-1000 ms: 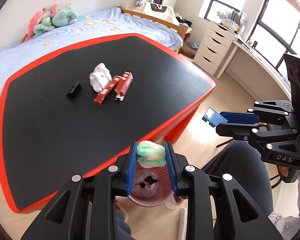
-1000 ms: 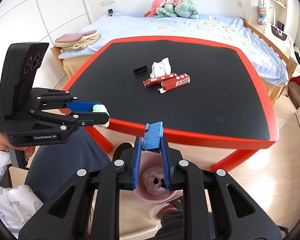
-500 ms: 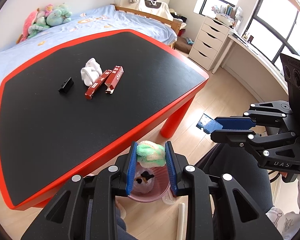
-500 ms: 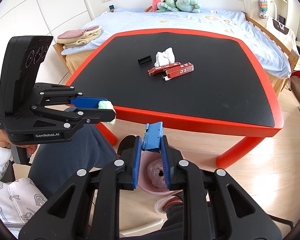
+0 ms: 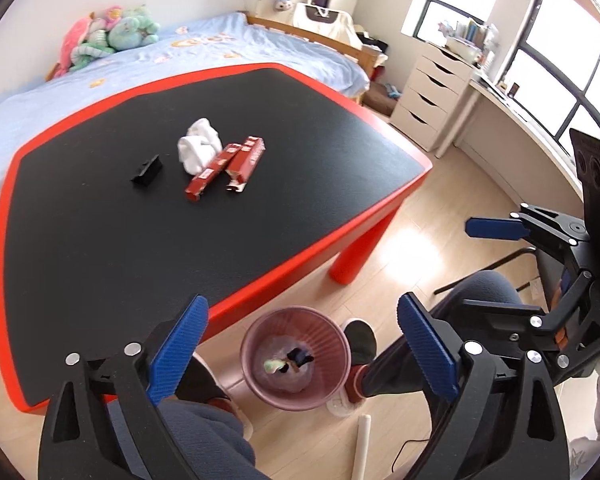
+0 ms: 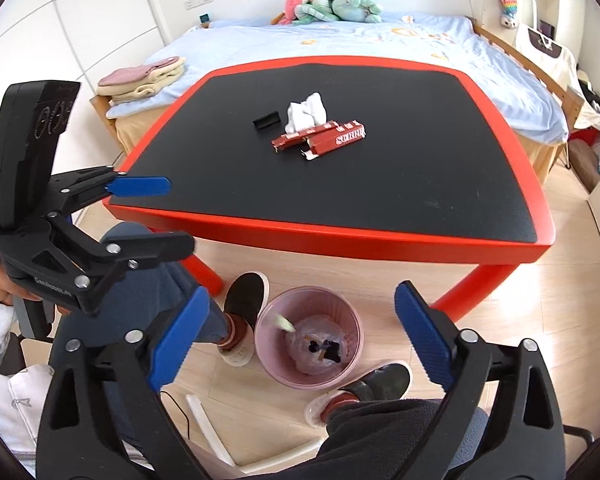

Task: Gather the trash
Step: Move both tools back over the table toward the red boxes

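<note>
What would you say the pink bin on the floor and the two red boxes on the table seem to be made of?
The pink bin looks like matte, slightly translucent plastic: ribbed moulded walls, with a thin crinkled film liner inside. The two red boxes look like printed cardboard, probably lightly glossy: flat folded faces, sharp edges and a torn white flap at one end.

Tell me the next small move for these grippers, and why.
Probably swing the left gripper up toward the table: both grippers' jaws are opening with nothing between them above the bin, while the tissue, red boxes and black piece remain there.
</note>
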The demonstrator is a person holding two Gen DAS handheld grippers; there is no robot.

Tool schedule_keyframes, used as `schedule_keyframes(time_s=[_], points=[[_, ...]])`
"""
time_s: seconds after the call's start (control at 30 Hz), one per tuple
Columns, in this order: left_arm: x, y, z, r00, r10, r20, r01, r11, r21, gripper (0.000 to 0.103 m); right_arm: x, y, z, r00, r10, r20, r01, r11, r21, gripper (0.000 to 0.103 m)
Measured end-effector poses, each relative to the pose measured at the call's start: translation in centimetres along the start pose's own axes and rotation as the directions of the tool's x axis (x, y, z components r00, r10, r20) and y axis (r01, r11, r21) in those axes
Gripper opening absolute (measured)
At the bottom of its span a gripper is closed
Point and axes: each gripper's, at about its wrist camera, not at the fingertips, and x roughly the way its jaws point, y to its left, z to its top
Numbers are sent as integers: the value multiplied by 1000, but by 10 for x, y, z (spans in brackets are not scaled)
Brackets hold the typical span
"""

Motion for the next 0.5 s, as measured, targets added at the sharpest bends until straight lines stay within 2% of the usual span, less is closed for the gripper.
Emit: schedule_keyframes(time_s=[0.17,0.5], points=[[-5,6,0,1000,29,9,-29,999,-15,95,0,-1,0,1000,0,0,0,1000,17,100],[-9,12,-2,999,34,9,-34,999,-30,95,5,0,1,1000,-4,-16,4,999,33,100]])
